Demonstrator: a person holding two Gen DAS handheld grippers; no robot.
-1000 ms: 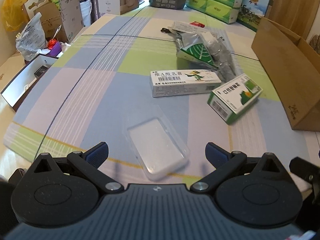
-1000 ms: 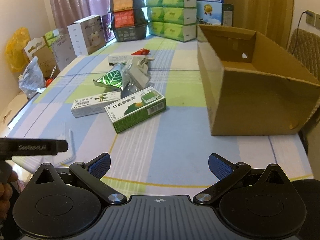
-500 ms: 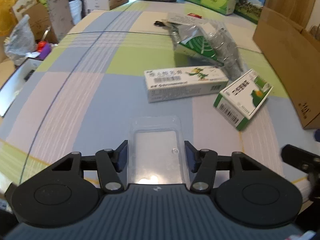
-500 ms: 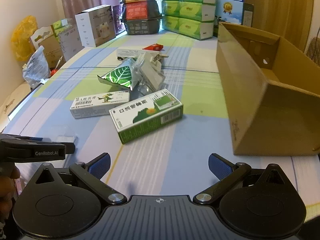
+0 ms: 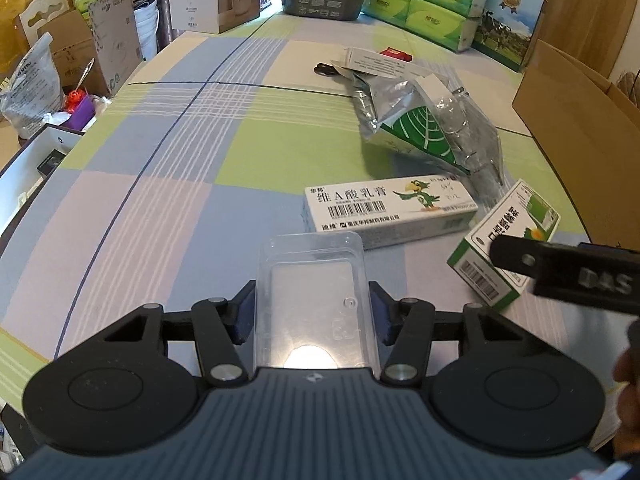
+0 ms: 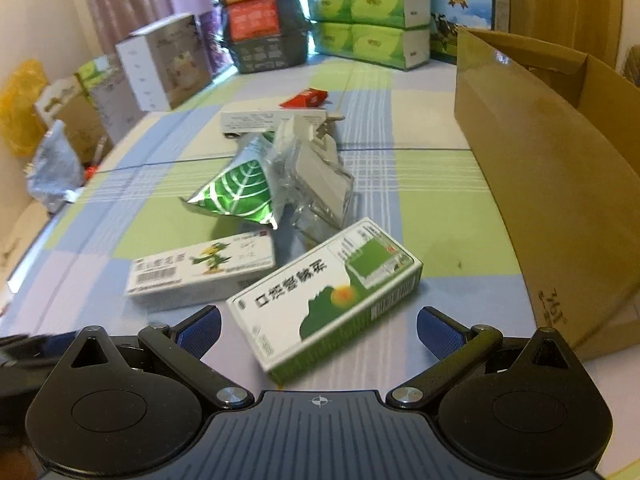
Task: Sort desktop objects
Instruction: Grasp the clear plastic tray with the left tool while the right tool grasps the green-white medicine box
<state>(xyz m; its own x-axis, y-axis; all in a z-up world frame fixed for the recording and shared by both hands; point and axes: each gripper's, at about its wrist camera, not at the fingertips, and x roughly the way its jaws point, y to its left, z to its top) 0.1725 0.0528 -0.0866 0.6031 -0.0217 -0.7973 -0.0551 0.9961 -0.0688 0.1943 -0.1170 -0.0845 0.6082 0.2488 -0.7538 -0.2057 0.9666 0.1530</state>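
My left gripper (image 5: pixel 313 312) is shut on a clear plastic tray (image 5: pixel 314 280), held just above the checked tablecloth. Beyond it lie a long white medicine box (image 5: pixel 390 210) and a green-and-white medicine box (image 5: pixel 508 240), with a silver-green foil pouch (image 5: pixel 424 128) farther back. In the right wrist view my right gripper (image 6: pixel 319 334) is open, its blue pads on either side of the near end of the green-and-white box (image 6: pixel 328 300). The white box (image 6: pixel 200 272) lies to its left and the foil pouch (image 6: pixel 240 190) behind.
An open brown cardboard box (image 6: pixel 552 184) stands on the right of the table. A flat white carton (image 6: pixel 272 120) and a small red pack (image 6: pixel 304 98) lie farther back. Stacked tissue packs (image 6: pixel 372 8) and boxes line the far edge. Clutter sits off the table's left side (image 5: pixel 36 92).
My left gripper has shut on the clear tray and lifted it off the cloth. My right gripper moved forward and left until the green-and-white box sits between its open fingers.
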